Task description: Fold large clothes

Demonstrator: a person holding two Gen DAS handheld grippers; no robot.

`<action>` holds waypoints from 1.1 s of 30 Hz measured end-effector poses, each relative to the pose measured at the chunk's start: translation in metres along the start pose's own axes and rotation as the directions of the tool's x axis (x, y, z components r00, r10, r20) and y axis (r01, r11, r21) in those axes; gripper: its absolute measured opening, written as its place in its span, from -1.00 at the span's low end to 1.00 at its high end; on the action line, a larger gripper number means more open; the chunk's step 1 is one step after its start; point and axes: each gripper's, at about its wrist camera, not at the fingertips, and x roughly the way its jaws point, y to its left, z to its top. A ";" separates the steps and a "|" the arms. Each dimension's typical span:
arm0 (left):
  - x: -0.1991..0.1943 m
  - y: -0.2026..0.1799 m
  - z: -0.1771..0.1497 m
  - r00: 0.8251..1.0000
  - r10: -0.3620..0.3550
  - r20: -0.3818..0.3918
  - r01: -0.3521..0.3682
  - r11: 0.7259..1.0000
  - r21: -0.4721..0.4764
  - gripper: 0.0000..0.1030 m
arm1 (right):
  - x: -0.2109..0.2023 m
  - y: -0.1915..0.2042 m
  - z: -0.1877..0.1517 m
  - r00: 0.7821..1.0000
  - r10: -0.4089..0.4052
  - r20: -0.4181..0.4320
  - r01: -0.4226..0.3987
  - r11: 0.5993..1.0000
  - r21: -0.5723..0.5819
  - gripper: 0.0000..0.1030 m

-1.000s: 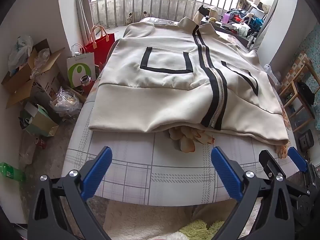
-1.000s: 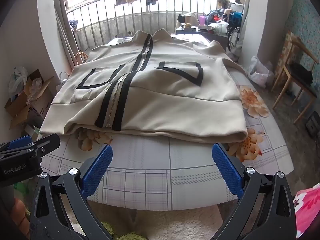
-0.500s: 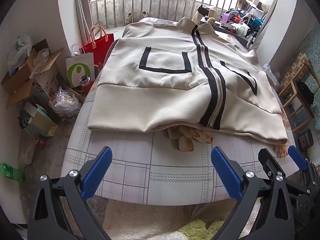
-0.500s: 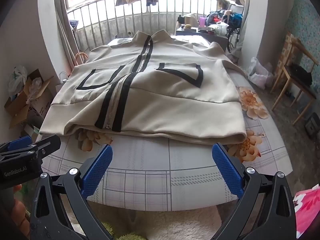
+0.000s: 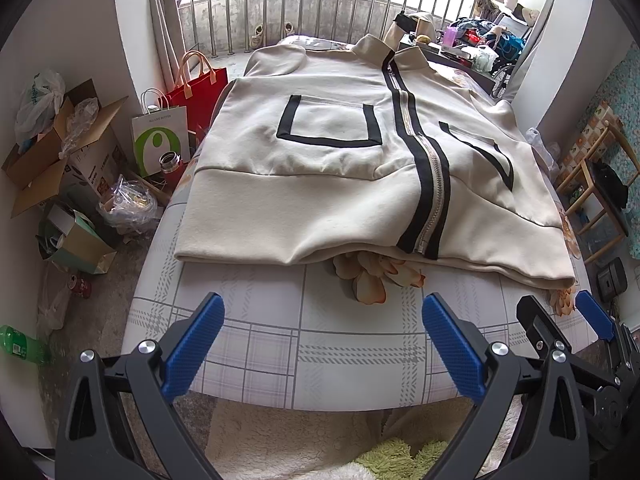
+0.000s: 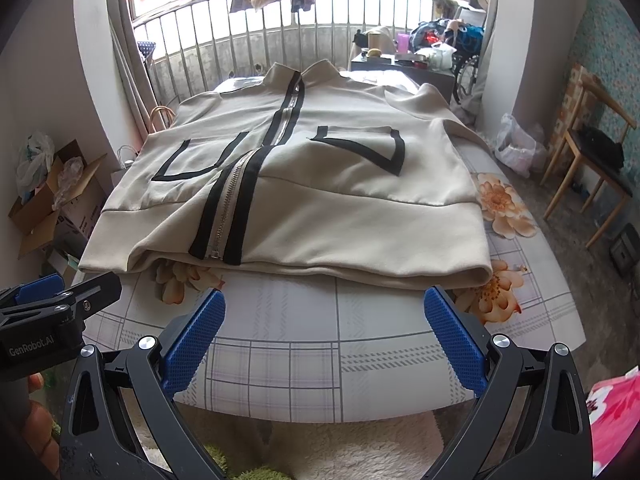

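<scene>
A large cream jacket [image 5: 340, 184] with black pocket outlines and a black-edged zip lies flat, front up, on a table covered with a checked, flowered cloth [image 5: 304, 344]. It also shows in the right wrist view [image 6: 320, 200]. Its hem faces me. My left gripper [image 5: 320, 316] is open and empty, just short of the table's near edge, in front of the hem's left half. My right gripper [image 6: 324, 312] is open and empty in front of the hem's right half. Each gripper shows at the edge of the other's view.
Left of the table the floor holds cardboard boxes [image 5: 60, 156], paper bags [image 5: 160, 140], plastic bags and a green bottle [image 5: 20, 344]. A railing [image 5: 312, 12] runs behind. A wooden chair [image 6: 592, 168] stands right. A cluttered dark cabinet [image 6: 404, 68] stands at the far right corner.
Both grippers have drifted slightly toward the jacket's hem; both stay open and empty. The jacket has not moved.
</scene>
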 end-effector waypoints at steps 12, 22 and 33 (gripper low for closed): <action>0.000 0.000 0.000 1.000 0.001 0.001 -0.001 1.000 0.001 0.89 | -0.002 -0.002 0.001 1.000 0.000 0.005 0.000 1.000 -0.001 0.84; 0.000 -0.003 -0.002 1.000 0.001 0.001 -0.001 1.000 0.002 0.89 | -0.002 -0.004 0.001 1.000 -0.002 0.003 0.002 1.000 -0.001 0.84; 0.009 0.009 0.018 1.000 -0.006 -0.008 0.006 1.000 0.001 0.89 | 0.009 -0.004 0.014 0.999 -0.029 -0.012 0.029 1.000 -0.001 0.84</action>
